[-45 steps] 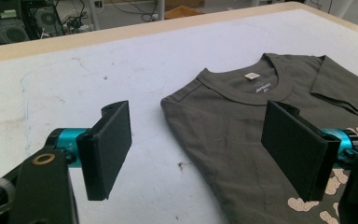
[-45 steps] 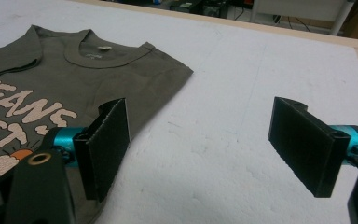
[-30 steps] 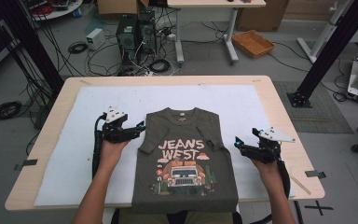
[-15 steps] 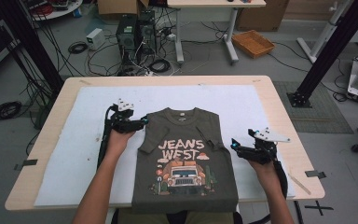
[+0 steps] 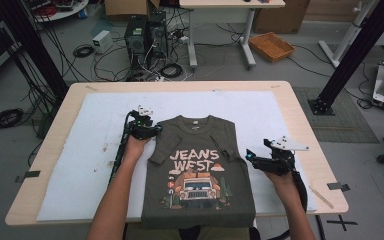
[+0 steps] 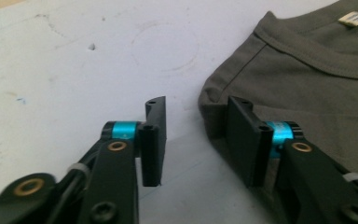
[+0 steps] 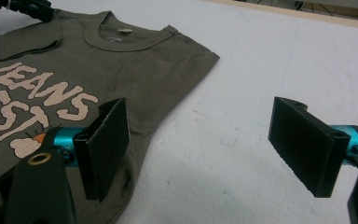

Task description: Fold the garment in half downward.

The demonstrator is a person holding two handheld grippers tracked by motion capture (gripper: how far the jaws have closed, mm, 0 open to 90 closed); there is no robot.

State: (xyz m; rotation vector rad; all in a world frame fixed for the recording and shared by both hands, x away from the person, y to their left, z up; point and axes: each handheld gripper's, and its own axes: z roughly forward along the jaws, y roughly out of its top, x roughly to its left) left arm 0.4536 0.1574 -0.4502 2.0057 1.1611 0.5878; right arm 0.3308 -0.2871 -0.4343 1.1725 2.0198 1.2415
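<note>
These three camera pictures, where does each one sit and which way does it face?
High view: sits above the person's side of the table, looking forward and down; both forearms come in from below, holding the left gripper and right gripper.
Left gripper view: rides that gripper, looking along its black jaws, which have just been closing around the T-shirt shoulder edge.
Right gripper view: rides the right gripper, jaws wide over the white mat beside the shirt.
All three share the T-shirt.
</note>
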